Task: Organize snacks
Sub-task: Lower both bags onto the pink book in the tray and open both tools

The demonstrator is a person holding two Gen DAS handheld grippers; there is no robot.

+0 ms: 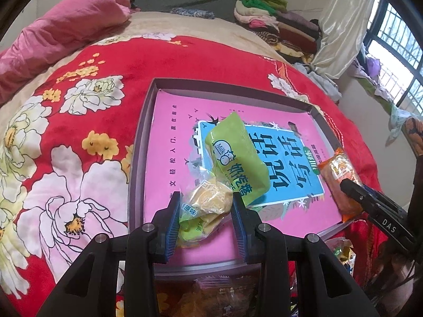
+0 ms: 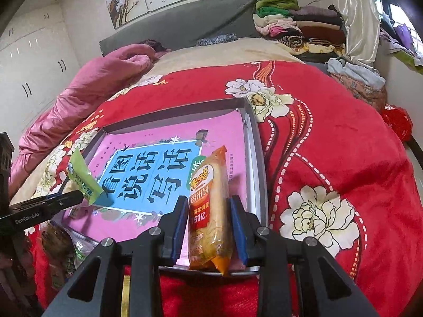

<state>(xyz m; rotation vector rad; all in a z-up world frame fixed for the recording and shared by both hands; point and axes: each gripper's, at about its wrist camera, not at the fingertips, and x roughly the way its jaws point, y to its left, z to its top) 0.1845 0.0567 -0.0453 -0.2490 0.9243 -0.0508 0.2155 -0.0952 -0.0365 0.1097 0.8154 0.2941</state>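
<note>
Two snacks arriving: left claw (image 1: 206, 222) pinching green milk-bread pack (image 1: 232, 163), right claw (image 2: 208, 222) pinching orange rice-cracker pack (image 2: 211, 206), both over pink-lined tray (image 1: 137, 142) on bed. Neither released; more wrappers wait below tray's near edge.

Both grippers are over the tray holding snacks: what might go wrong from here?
The left gripper pinches only one end of the green snack packet, so the rest may swing or slip. The orange rice-cracker packet in the right gripper hangs by the tray's right wall and could land outside.

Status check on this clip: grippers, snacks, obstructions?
Left gripper shut on green snack pack. Right gripper shut on orange rice-cracker pack. Both over tray. No obstruction.
</note>
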